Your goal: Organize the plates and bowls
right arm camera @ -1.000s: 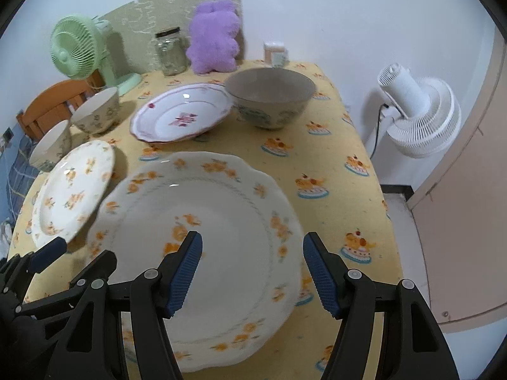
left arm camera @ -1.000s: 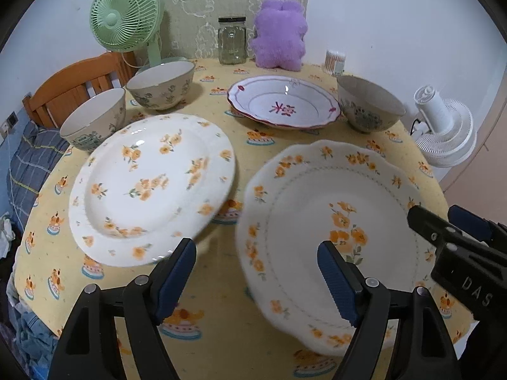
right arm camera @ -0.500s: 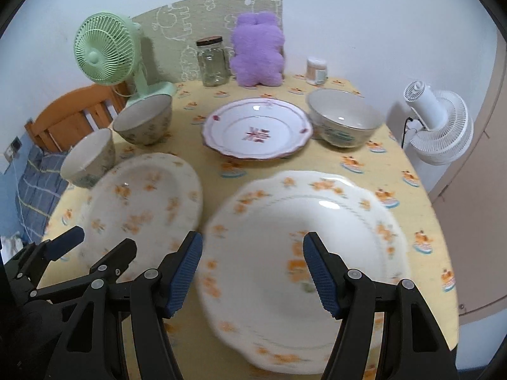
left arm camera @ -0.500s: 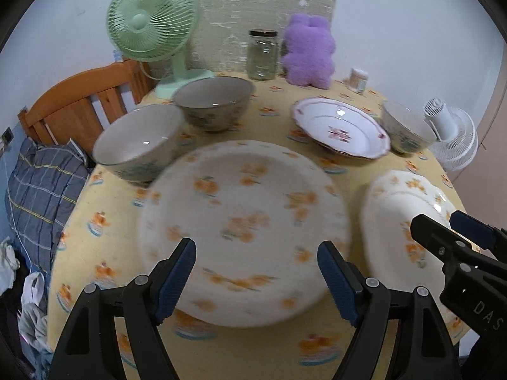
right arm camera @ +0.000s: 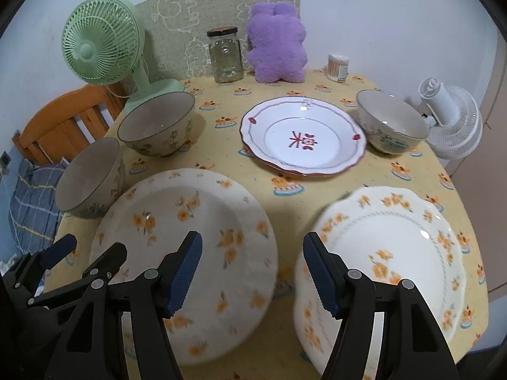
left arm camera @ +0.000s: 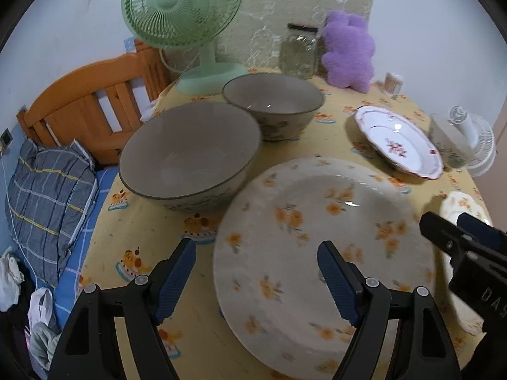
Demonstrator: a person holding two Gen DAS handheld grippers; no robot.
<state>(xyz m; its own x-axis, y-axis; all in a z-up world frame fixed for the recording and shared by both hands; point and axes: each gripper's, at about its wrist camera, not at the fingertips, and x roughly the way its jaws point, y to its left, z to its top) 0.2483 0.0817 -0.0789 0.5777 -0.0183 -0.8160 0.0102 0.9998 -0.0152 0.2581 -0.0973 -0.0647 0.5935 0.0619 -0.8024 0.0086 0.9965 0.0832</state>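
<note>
Crowded yellow-clothed bench (right arm camera: 317, 196): both grippers, left gripper (left arm camera: 255, 280) and right gripper (right arm camera: 252, 269), jaws wide apart and empty; round floral plate (right arm camera: 190, 247) at 6 o'clock touches the near bowl (left arm camera: 190, 158) at 10 o'clock, risking a knock.

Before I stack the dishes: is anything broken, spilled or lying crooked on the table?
Nothing stands out. The three bowls sit upright and empty, and the plates lie flat, apart from one another, with no chip or spill showing.
</note>
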